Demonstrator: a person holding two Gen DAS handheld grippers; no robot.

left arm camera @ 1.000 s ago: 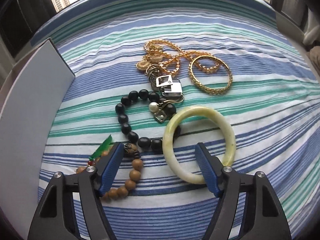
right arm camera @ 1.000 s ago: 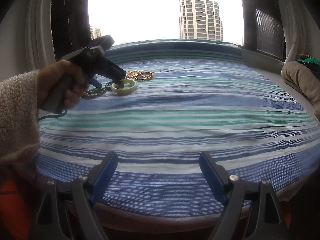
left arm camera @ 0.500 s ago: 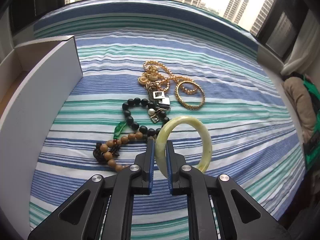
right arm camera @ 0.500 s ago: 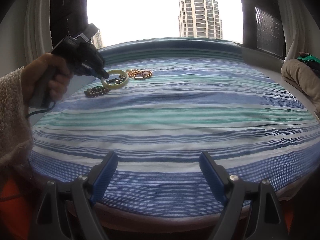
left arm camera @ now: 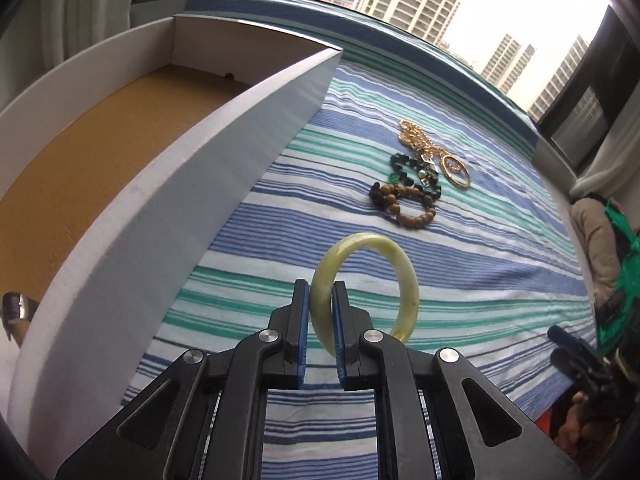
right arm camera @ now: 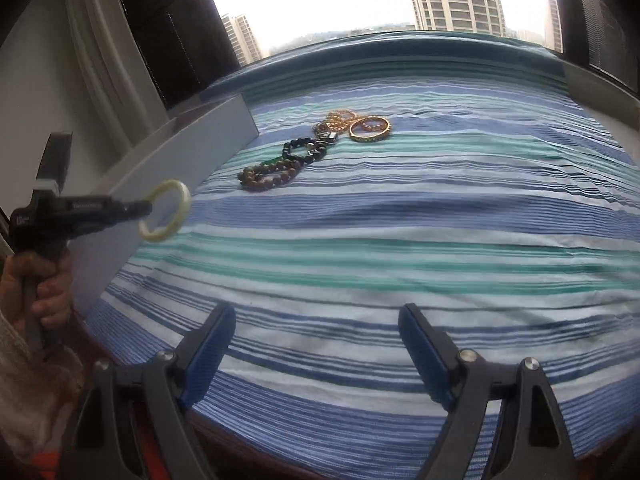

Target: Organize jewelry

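The left gripper clamps the jade bangle — the box lies leftward; the right gripper gapes empty.

A bed covered with a sheet striped in blue, teal and white carries everything. A white box with a brown floor lies on it along one edge. Taking the box as landmark, a heap of jewelry lies on the sheet near its far corner: a wooden bead bracelet nearest, a black bead bracelet touching it, then a gold bangle and gold chains farther off.
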